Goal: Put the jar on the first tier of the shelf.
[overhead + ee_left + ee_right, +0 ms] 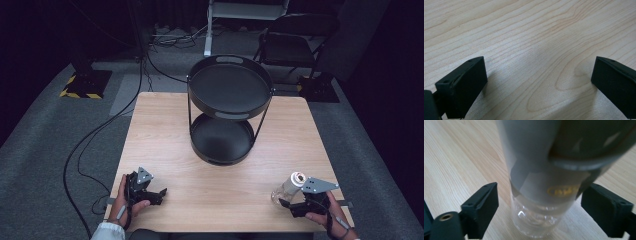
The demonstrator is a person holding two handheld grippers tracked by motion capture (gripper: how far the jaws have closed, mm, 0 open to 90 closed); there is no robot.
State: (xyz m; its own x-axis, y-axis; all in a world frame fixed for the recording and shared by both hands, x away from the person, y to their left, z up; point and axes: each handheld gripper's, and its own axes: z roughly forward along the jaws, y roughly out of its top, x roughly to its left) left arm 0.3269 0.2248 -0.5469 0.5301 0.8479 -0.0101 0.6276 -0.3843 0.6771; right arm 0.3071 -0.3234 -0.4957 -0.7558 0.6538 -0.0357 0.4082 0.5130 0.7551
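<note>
A black two-tier tray stand [229, 107] stood at the far middle of the wooden table [160, 130]. Behind the table were a dark chair [295, 42] and black cables [100, 130] trailing across the grey floor.

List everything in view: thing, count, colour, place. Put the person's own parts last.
table: one, light wood, centre of the high view.
two-tier tray stand: one, black, far middle of the table, both tiers bare.
bottle: one, clear with a grey label, upright at the near right of the table, between the right gripper's jaws with a gap on each side.
chair: one, black, on the floor beyond the table.
cables: several, black, on the grey floor to the left.
left gripper: one, black, near left, jaws apart over bare wood.
right gripper: one, black, near right, jaws apart.
hands: two, one on each gripper.
</note>
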